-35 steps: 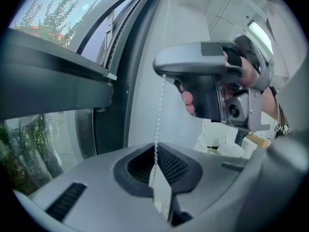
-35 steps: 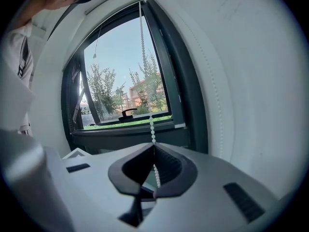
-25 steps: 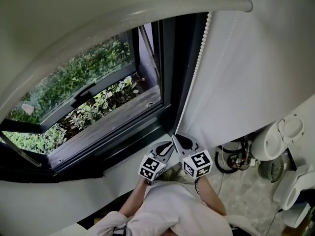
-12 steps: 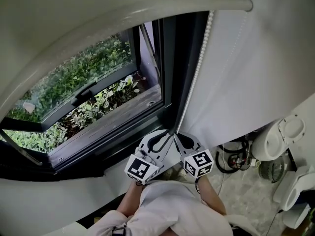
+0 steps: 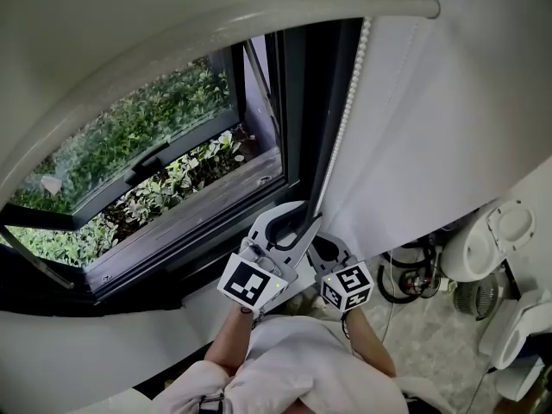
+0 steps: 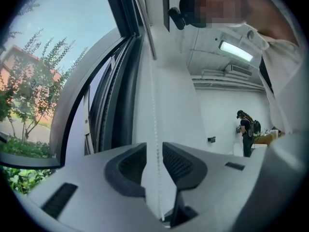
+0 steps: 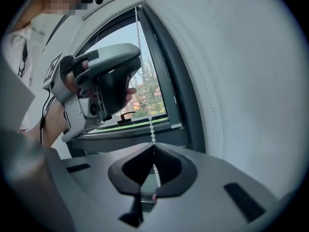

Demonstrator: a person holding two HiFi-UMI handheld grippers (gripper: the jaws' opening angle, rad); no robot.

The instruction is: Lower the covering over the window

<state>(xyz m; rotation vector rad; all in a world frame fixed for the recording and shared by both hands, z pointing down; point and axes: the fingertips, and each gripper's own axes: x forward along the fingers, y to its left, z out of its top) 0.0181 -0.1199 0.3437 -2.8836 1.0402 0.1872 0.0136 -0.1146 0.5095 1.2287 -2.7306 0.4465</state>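
My right gripper (image 7: 153, 148) is clamped on the bead chain (image 5: 344, 123) between the uncovered window (image 5: 155, 158) and the blind (image 5: 448, 128). My left gripper (image 6: 155, 146), jaws just opening, straddles the chain loosely above; I should close it firmly before releasing the right

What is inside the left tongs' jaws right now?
The white beaded blind chain runs up between the left tongs, whose jaws have just been opening and stand apart, not pinching it. Where the chain ends below is covered by the tongs' grey body.
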